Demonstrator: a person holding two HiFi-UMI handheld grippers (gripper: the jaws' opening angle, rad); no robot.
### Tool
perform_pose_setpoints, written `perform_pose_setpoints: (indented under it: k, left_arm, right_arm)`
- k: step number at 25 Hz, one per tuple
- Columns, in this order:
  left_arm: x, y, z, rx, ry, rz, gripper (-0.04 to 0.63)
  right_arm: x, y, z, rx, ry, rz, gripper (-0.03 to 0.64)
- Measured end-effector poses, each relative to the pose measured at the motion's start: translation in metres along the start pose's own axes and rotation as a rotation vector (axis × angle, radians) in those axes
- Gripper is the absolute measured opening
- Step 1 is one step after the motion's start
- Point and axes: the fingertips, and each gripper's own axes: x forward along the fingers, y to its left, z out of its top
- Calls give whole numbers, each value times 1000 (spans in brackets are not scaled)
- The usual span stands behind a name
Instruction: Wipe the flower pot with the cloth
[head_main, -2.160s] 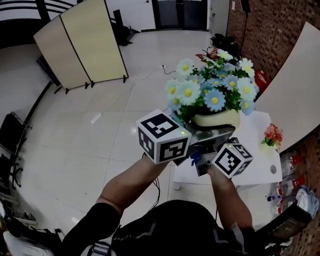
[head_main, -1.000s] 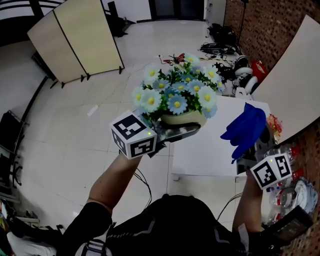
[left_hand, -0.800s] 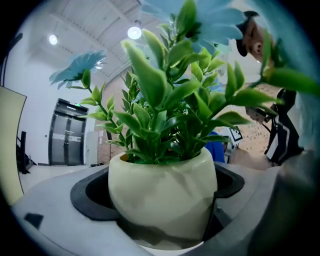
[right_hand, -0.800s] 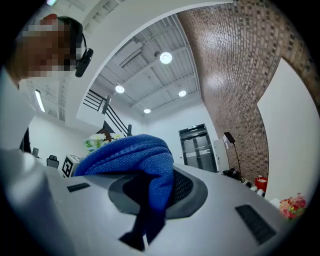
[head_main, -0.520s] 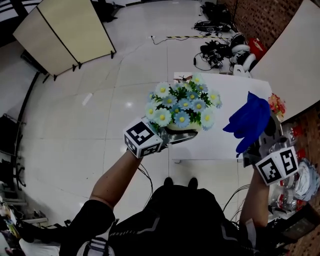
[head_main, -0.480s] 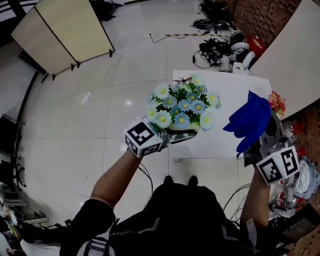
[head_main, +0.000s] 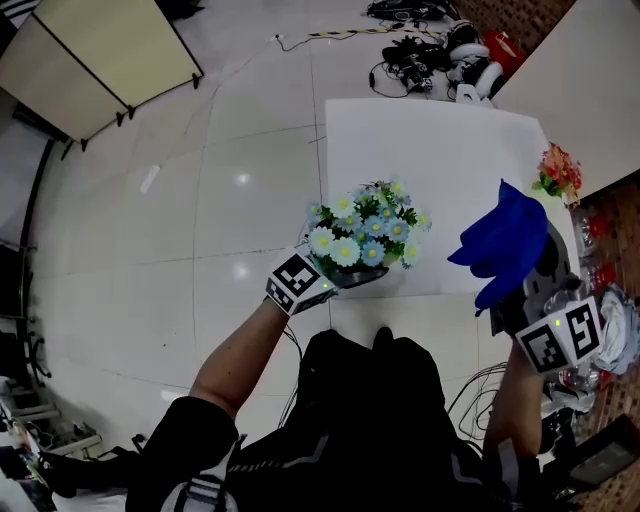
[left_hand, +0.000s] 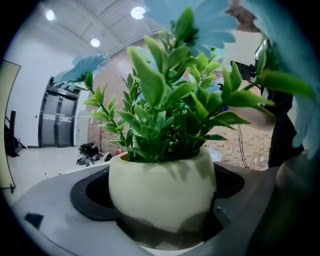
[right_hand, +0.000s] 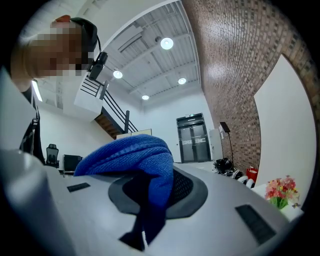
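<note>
The cloth (head_main: 503, 245) has swung off to the flower pot's (head_main: 365, 235) 3 o'clock. The left gripper's (head_main: 347, 277) jaws clamp the pot over the desk's (head_main: 440, 150) near edge; the right gripper's (head_main: 528, 288) jaws pinch the cloth.

- Grippers: two, the left gripper (head_main: 350, 277) and the right gripper (head_main: 517, 292).
- Marker cubes: two, a left cube (head_main: 298, 281) and a right cube (head_main: 560, 336).
- Flower pot (left_hand: 160, 192): one, cream, planted with blue and white daisies.
- Cloth (head_main: 503, 240): one, blue.
- Bench (head_main: 420, 150): one, white.
- Small flower bunch (head_main: 560, 170): one, pink and red, at the bench's right edge.
- Folding screen (head_main: 100, 50): one.
- Ceiling lamps (right_hand: 167, 43): four, counted in the right gripper view.
</note>
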Motion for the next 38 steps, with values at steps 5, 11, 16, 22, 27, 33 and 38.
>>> perform_pose_setpoints:
  k: [5, 11, 16, 22, 27, 33, 38]
  left_arm:
    - [17, -3, -56, 2, 25, -17, 566]
    - [22, -5, -109, 36, 77, -14, 566]
    - [23, -6, -131, 50, 107, -20, 566]
    - [27, -1, -144, 105, 152, -42, 566]
    - [25, 2, -148, 92, 123, -30, 567]
    - [11, -8, -148, 62, 57, -58, 592]
    - [-13, -4, -159, 26, 86, -19, 592]
  right_arm:
    - [3, -7, -48, 4, 30, 8, 49]
    - [6, -6, -88, 12, 44, 12, 49]
    - [11, -7, -100, 15, 61, 9, 49]
    - [20, -6, -112, 29, 89, 9, 49]
    - [24, -5, -112, 17, 104, 16, 49]
    - [27, 3, -105, -11, 121, 30, 49]
    - [29, 6, -98, -8, 131, 26, 49]
